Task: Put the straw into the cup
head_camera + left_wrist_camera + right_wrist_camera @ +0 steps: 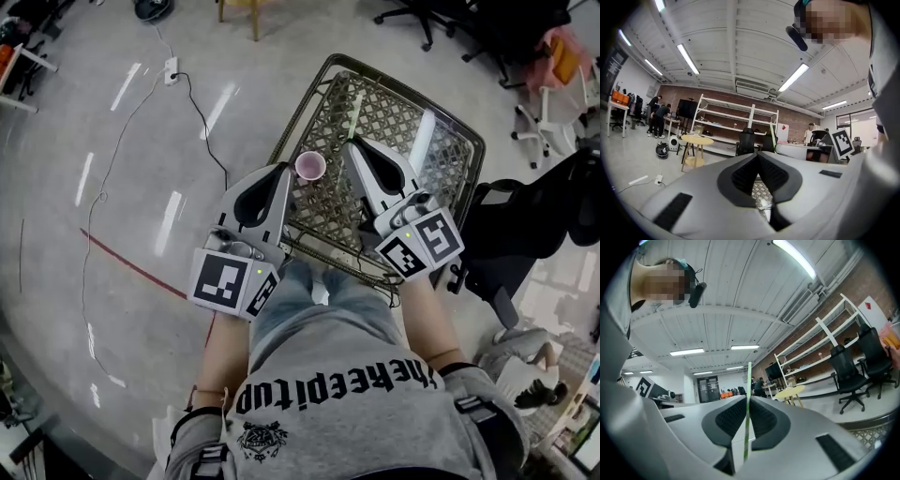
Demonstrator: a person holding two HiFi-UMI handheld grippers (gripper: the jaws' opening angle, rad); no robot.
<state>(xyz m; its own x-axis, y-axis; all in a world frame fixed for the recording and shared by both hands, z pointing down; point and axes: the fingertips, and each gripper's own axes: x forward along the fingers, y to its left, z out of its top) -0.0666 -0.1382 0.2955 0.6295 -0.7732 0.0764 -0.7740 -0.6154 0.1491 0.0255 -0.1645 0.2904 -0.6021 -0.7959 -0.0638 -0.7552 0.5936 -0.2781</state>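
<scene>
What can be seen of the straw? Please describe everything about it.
The straw is thin, straight and pale green, plastic by its look. The right gripper is shut on it; it runs between the jaws and sticks out past their tips. In the head view it points away over the wire basket, apart from the pink cup.

Can't see the straw's (748, 380) lower end: buried between the right gripper's (747, 400) pinched jaws. Only get the cup's (310, 166) rim and inside from above; walls hidden. Just left of the cup, can't tell whether the left gripper (283, 171) touches it. Below the cup, lose the mesh bench's (394, 122) near edge under both grippers and the person's knees. Right of the cup, can't tell whether the pale streak (422, 136) is glare or a thing.
</scene>
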